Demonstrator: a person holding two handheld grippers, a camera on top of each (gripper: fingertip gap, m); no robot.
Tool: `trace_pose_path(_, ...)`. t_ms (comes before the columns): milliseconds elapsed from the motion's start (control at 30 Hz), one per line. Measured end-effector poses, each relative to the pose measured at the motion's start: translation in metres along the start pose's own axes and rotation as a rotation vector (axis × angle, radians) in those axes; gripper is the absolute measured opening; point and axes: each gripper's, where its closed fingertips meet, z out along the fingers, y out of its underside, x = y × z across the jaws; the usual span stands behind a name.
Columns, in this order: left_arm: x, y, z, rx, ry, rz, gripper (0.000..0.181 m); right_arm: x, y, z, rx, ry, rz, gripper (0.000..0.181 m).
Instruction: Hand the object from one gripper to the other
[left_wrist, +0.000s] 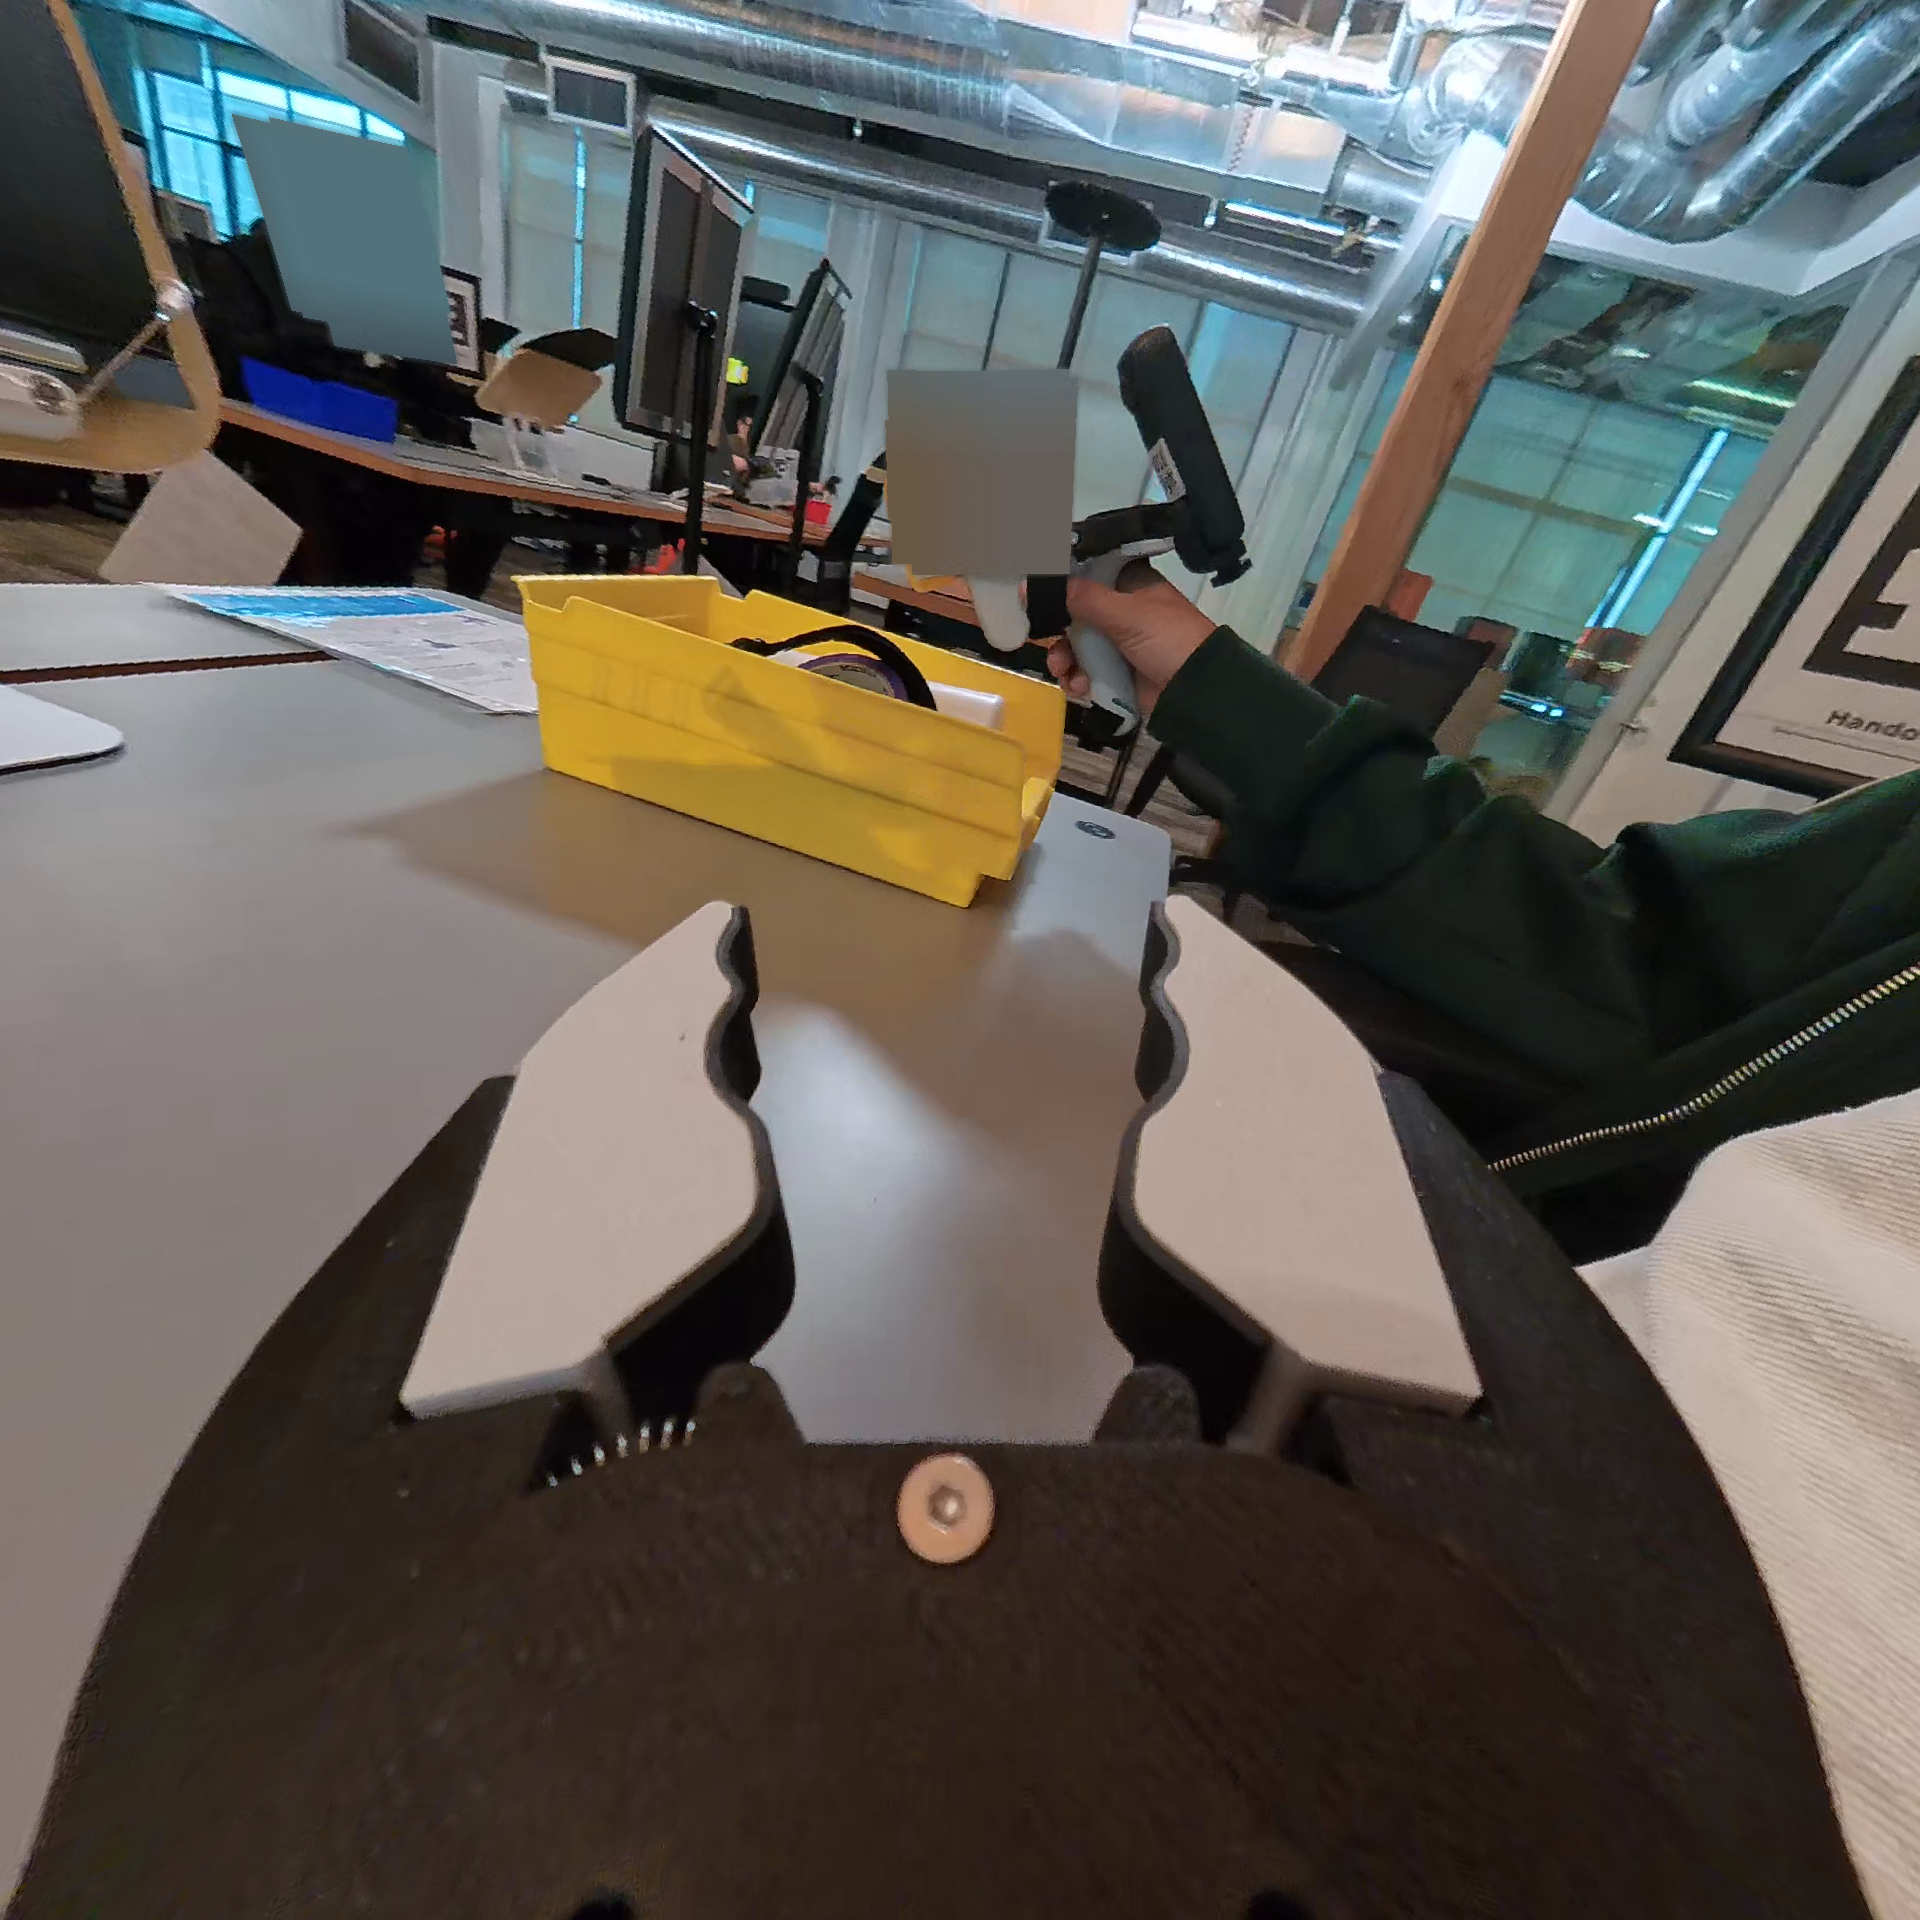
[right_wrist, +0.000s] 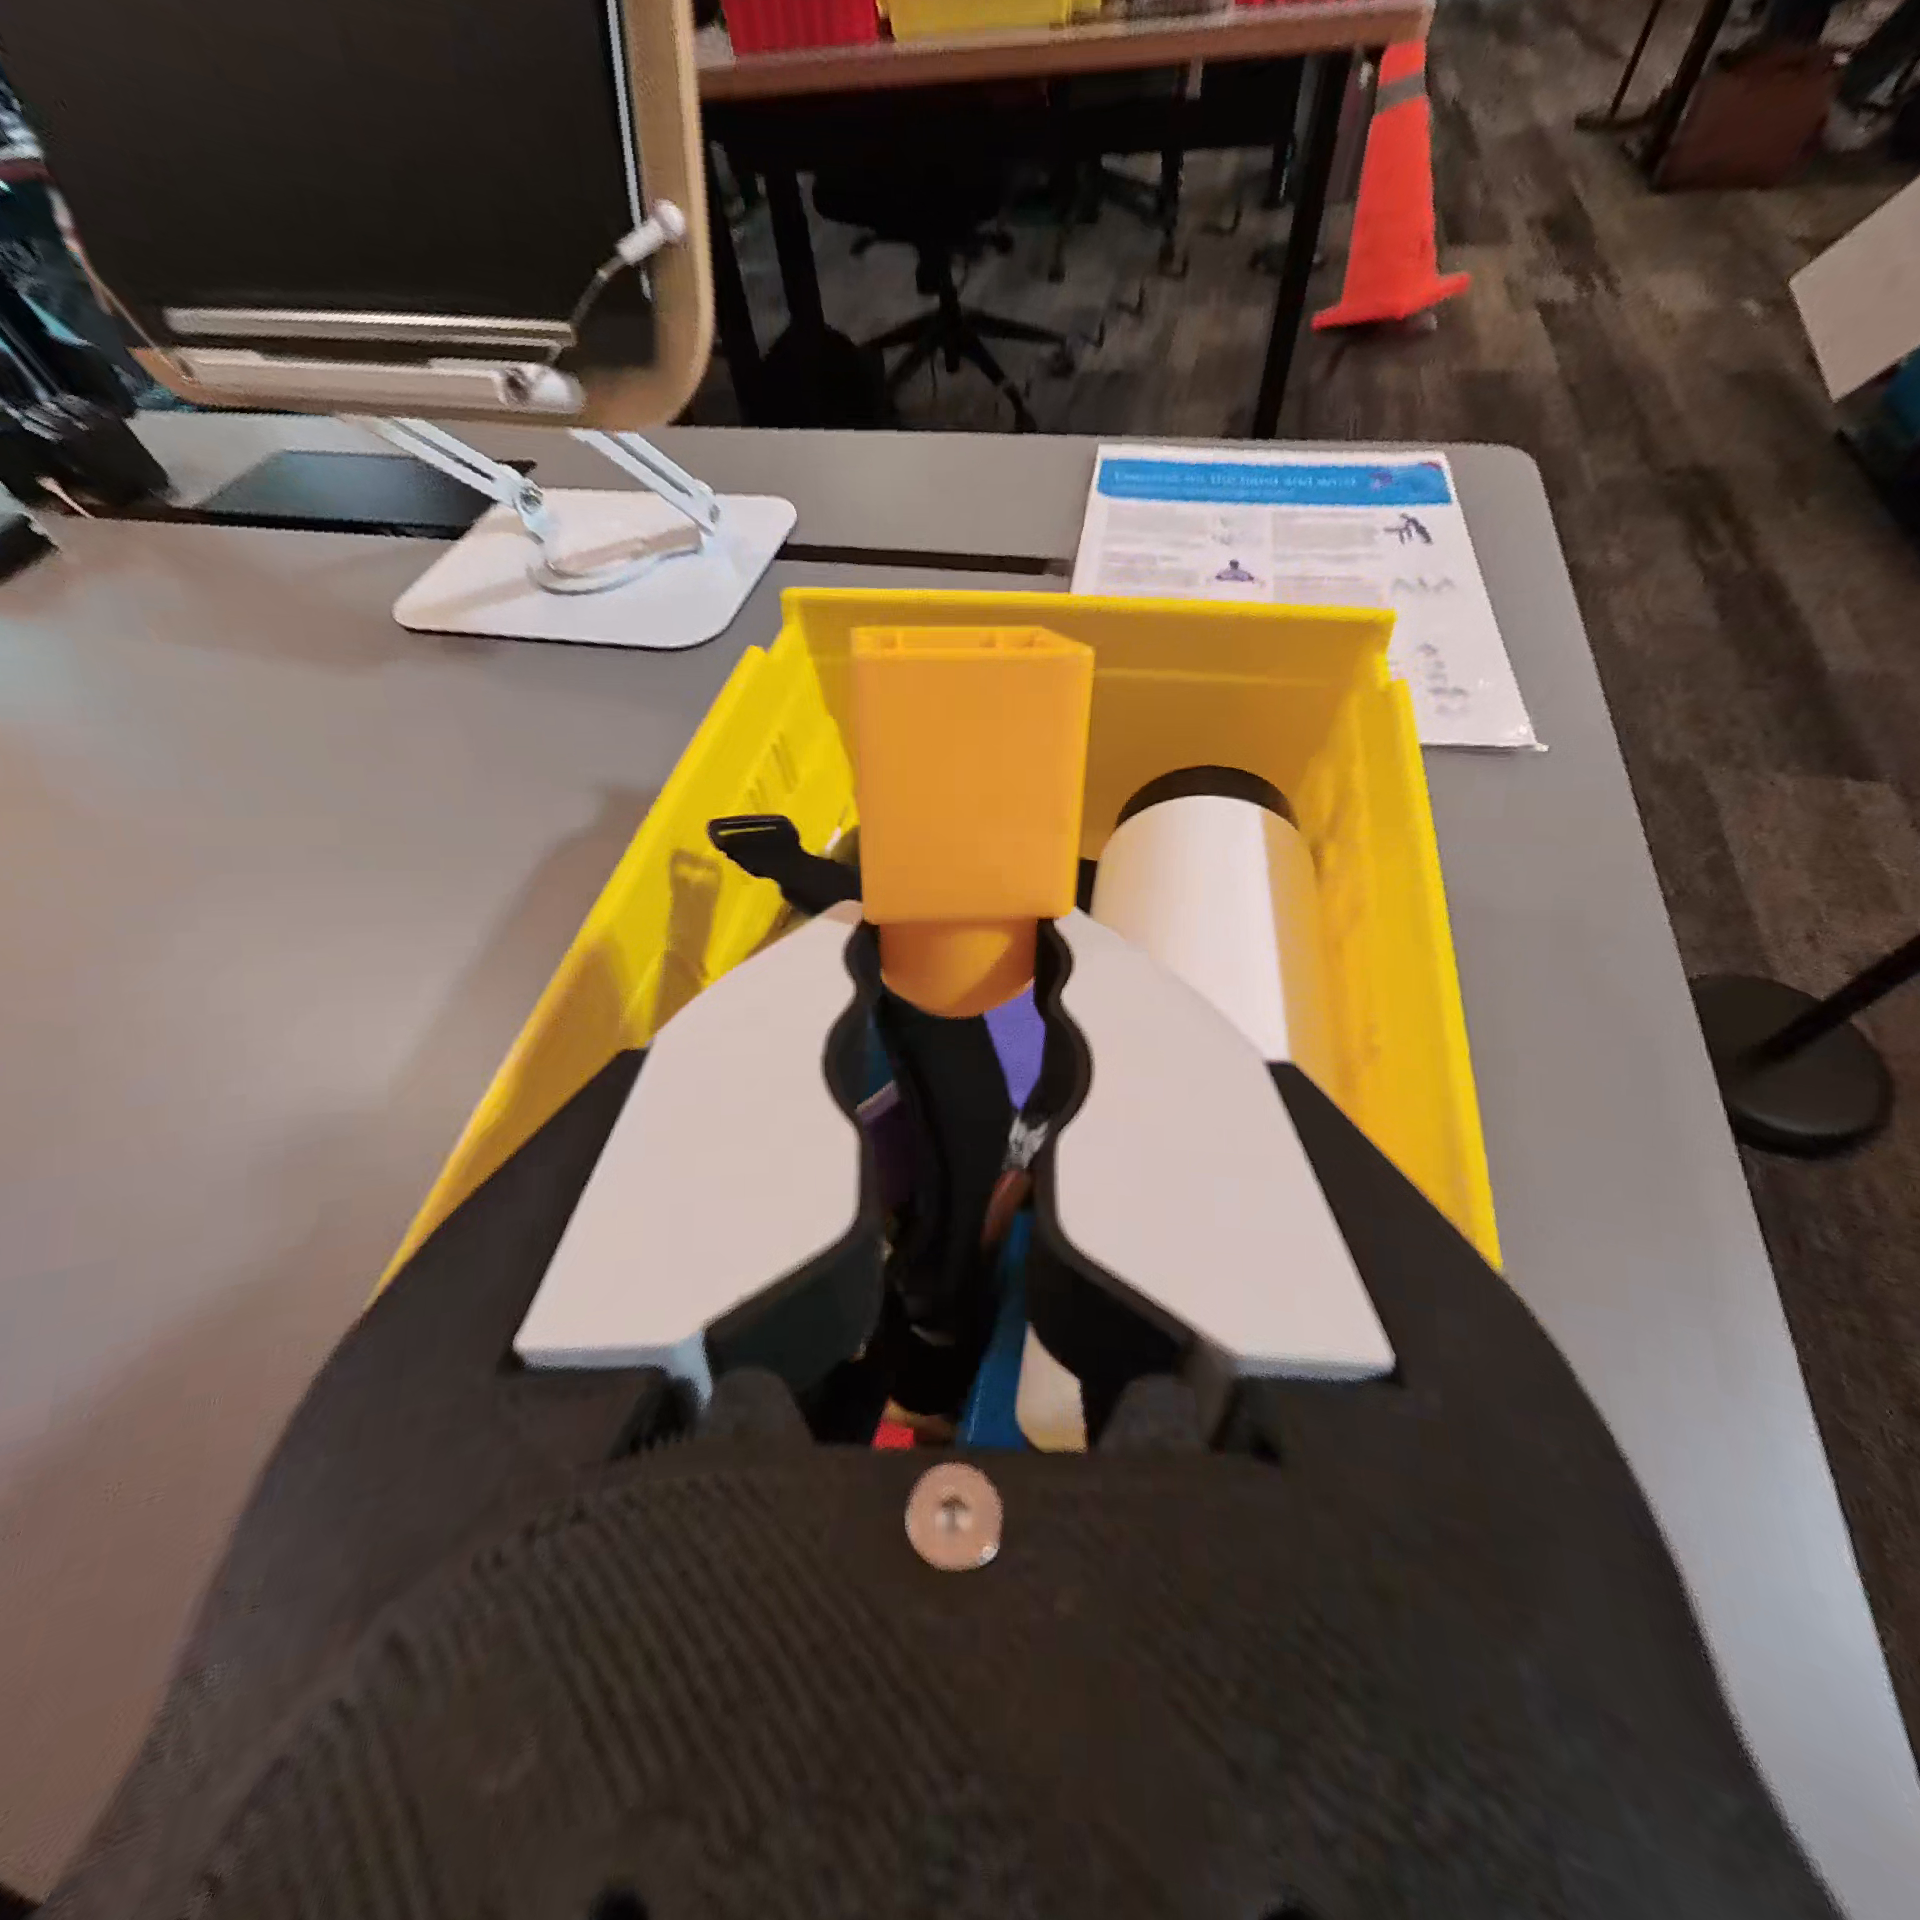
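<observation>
My right gripper (right_wrist: 956, 951) is shut on the round neck of an orange plastic piece (right_wrist: 971, 769) with a boxy hollow top, and holds it above the yellow bin (right_wrist: 1371, 831). My left gripper (left_wrist: 945, 925) is open and empty, low over the grey table (left_wrist: 312, 987), a short way in front of the yellow bin (left_wrist: 769, 769). The right gripper's handle (left_wrist: 1101, 634), held in a hand, shows beyond the bin in the left wrist view; its fingers are hidden behind a blurred patch.
The bin holds a white roll (right_wrist: 1195, 904), a black strap (right_wrist: 769, 847) and purple tape (left_wrist: 862, 681). A printed sheet (right_wrist: 1299, 561) lies behind the bin. A monitor stand (right_wrist: 592, 571) sits at the back left. A green sleeve (left_wrist: 1507, 914) crosses on the right. Across from one pair of fingers to the other is roughly 40 cm.
</observation>
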Motion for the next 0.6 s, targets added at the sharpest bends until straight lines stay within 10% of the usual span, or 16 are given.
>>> trace_pose_path(600,-0.005,-0.001,-0.051,0.035,-0.197,0.003,0.070,0.020,0.011,0.060,-0.260,0.027,0.060,0.045)
